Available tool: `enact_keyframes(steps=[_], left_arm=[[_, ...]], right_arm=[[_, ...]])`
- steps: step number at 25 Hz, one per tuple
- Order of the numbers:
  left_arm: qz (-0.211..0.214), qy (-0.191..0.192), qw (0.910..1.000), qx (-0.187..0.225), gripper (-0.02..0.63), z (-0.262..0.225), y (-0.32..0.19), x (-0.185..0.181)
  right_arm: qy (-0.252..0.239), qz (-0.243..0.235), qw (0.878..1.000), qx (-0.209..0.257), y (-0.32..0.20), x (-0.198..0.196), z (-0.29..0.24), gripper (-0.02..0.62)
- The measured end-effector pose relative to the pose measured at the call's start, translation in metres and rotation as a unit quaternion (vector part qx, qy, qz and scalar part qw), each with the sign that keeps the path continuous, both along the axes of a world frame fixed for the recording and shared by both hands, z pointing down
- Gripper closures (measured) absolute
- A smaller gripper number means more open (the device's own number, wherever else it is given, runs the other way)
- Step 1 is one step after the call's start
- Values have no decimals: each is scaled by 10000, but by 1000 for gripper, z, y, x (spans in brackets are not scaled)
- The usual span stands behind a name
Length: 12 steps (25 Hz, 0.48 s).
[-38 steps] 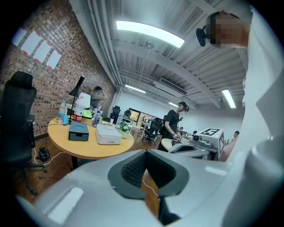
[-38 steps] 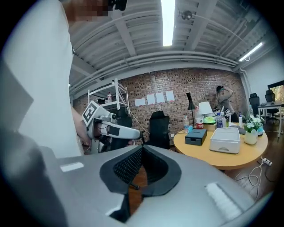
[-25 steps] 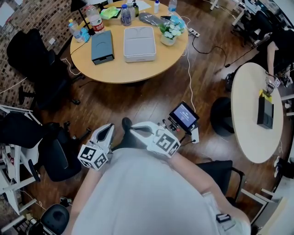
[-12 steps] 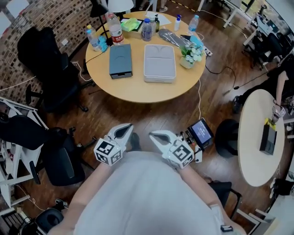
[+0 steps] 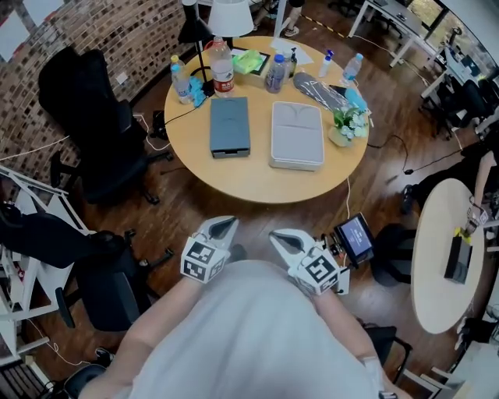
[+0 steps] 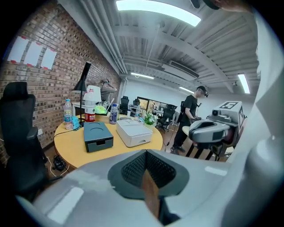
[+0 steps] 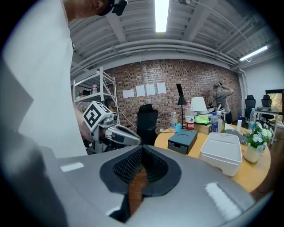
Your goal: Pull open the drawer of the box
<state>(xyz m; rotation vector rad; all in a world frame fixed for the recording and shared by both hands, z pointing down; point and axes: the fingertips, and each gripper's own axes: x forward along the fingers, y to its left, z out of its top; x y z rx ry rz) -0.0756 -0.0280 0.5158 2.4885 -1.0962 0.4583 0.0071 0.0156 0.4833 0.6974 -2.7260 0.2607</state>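
The box is a blue-grey case (image 5: 229, 126) lying on the round wooden table (image 5: 257, 183), with its drawer front and finger notch facing me; the drawer looks shut. It also shows in the left gripper view (image 6: 97, 136) and in the right gripper view (image 7: 183, 141). My left gripper (image 5: 224, 225) and right gripper (image 5: 281, 235) are held close to my body above the floor, well short of the table. Both are shut with nothing between the jaws, as their own views show for the left gripper (image 6: 145, 154) and the right gripper (image 7: 141, 149).
A white lidded case (image 5: 297, 135) lies right of the box. Bottles (image 5: 222, 66), a lamp (image 5: 228, 17) and a potted plant (image 5: 348, 125) crowd the table's far side. Black office chairs (image 5: 97, 125) stand to the left, a second round table (image 5: 437, 265) to the right.
The round table has come closer and lower in the head view as I walked toward it. Both grippers stayed shut and kept their place in front of my body.
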Motion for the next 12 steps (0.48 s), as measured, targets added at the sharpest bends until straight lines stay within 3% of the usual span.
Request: enact_keyframes(steps=[12], left_arm=[[161, 13, 9996, -230, 600, 27, -7, -25]], right_arm=[[349, -4, 9993, -95, -17, -21, 18, 589]])
